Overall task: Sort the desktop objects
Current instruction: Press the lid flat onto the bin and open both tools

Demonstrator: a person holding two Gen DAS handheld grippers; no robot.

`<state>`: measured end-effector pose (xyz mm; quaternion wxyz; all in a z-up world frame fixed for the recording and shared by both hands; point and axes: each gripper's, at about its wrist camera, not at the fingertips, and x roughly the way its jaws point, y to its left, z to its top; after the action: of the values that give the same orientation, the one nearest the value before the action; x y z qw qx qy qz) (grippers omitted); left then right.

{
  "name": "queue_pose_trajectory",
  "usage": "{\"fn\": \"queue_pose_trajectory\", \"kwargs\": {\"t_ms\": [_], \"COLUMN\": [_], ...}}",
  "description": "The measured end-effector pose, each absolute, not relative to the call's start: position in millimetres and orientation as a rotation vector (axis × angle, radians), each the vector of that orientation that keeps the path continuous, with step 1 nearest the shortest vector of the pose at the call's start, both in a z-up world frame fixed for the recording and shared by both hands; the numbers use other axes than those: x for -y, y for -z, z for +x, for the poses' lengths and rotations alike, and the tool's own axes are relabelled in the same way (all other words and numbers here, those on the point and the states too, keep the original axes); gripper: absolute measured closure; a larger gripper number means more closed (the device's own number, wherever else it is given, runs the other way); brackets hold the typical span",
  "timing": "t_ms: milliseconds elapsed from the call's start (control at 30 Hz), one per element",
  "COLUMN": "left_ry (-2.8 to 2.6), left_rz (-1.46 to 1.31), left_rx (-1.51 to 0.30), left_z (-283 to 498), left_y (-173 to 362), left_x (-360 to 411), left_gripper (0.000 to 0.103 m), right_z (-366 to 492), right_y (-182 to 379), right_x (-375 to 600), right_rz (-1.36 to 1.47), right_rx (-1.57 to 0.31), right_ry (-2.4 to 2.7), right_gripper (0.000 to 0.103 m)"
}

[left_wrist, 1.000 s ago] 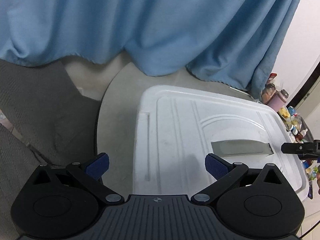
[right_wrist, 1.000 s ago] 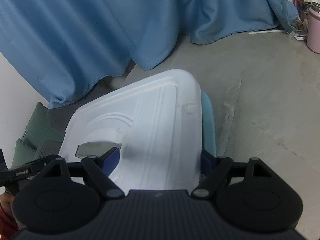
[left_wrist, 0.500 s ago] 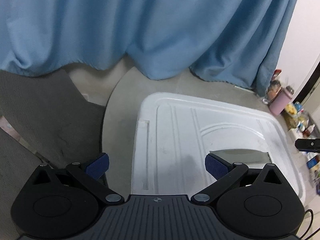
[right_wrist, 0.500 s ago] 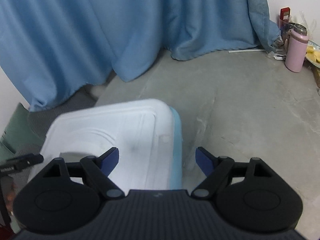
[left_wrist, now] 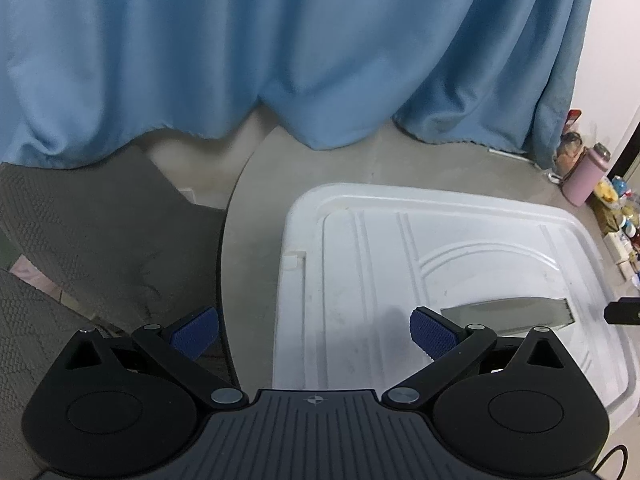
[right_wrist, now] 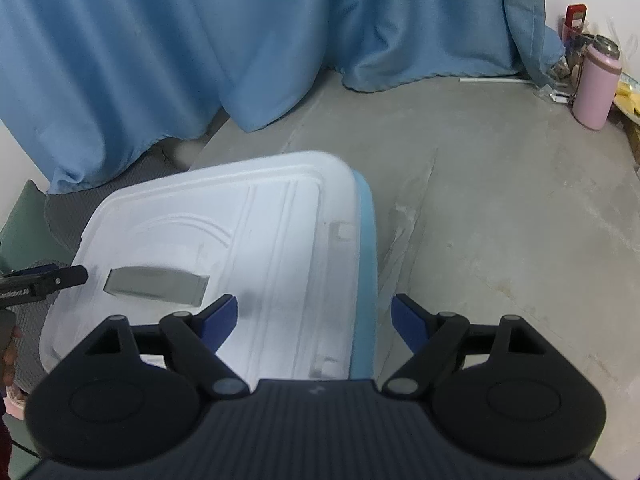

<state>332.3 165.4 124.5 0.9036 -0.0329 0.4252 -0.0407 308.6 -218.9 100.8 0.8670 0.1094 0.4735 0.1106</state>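
A white lid [left_wrist: 400, 272] with a grey recessed handle [left_wrist: 508, 312] covers a light blue storage box [right_wrist: 366, 264] on the round grey table [right_wrist: 500, 208]. My left gripper [left_wrist: 314, 336] is open above the box's left edge, one pad over the lid and the other past the table rim. My right gripper [right_wrist: 314, 320] is open above the box's right edge, one pad over the lid [right_wrist: 224, 240] and the other over bare table. Neither pair of pads touches anything. The tip of each gripper shows in the other's view.
A blue curtain [left_wrist: 280, 60] hangs behind the table. A pink bottle [right_wrist: 596, 88] and several small items [left_wrist: 618, 216] stand at the table's far right. Grey textured seats [left_wrist: 100, 240] lie off the left rim, and a green one [right_wrist: 20, 232] shows at the left.
Both grippers have drawn back and up from the box. The right view has swung right, showing more bare table and the pink bottle. Both stay open.
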Motion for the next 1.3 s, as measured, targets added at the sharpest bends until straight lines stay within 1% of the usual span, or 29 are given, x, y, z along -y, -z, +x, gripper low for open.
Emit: {"fn": "queue_pose_trajectory", "kwargs": {"t_ms": [667,833,867,1000,1067,1300], "left_ry": [0.147,0.162,0.164,0.184,0.183,0.183], "left_rz": [-0.057,-0.052,-0.053,-0.055,-0.036,-0.010], "left_rx": [-0.896,-0.904,-0.906,-0.915,-0.914,-0.924], "left_z": [325,322,322,318,316,311], "left_y": [-114,-114,-114,-117,-117,-116], "left_x": [-146,-140,-140,-137,-135,-130], "left_gripper": [0.001,0.001,0.002,0.011,0.013,0.014], "right_z": [303,301,301,301,301,301], "right_y": [-95,-97,-98,-98,-96,-92], "right_x": [217,216,216,222,223,223], "right_rz": [0.226,0.206,0.203,0.201,0.205,0.200], "right_rx": [-0.993,-0.991,-0.990,-0.987,-0.992,-1.001], "right_ry": [-0.245,-0.259,-0.261,-0.241,-0.241,-0.242], "right_gripper": [0.019,0.024,0.024,0.025,0.027,0.027]}}
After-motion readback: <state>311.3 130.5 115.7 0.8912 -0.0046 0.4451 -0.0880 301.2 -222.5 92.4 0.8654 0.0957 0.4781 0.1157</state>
